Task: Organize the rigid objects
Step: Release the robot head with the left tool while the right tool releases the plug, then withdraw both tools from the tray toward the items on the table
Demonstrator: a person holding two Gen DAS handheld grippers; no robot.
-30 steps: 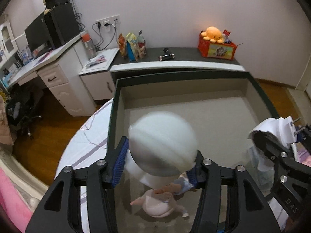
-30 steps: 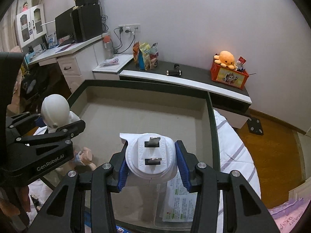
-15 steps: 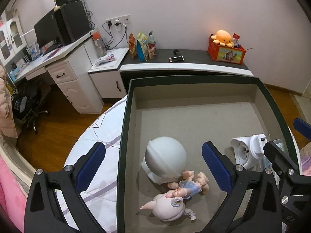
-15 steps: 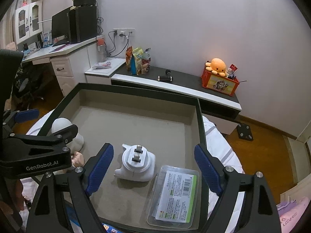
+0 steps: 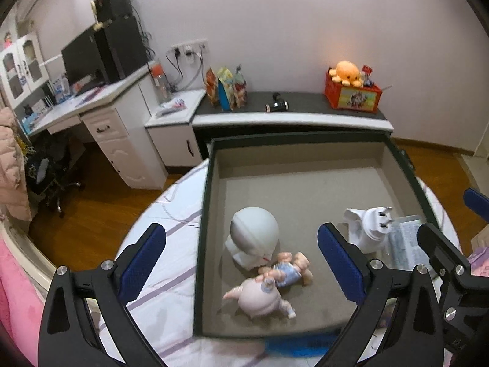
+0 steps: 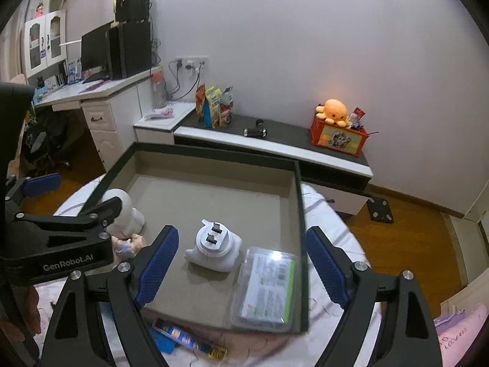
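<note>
Left wrist: I'm holding the left gripper (image 5: 241,260) spread wide and empty above the tray (image 5: 204,214); the dome figure (image 5: 253,238) is sitting upright inside, touching the doll (image 5: 287,272).

Right wrist: I'm hovering the right gripper (image 6: 241,269), also wide and empty, over the plug adapter (image 6: 214,247), which is resting in the tray beside the clear pack (image 6: 266,287), grouped for tidiness.

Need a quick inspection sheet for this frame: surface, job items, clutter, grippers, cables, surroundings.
Surface: round table under a striped cloth, carrying a dark-rimmed tray.
Job's things: inside the tray, a white dome figure, a pink doll, a blue-dressed doll, a white plug adapter and a clear packet.
Clutter: blue wrapper on the cloth outside the tray's near edge.
Grippers: left gripper open, empty; right gripper open, empty.
Cables: wall-socket leads behind the desk; none on the table.
Surroundings: desk with monitor, low cabinet with an orange plush.
</note>
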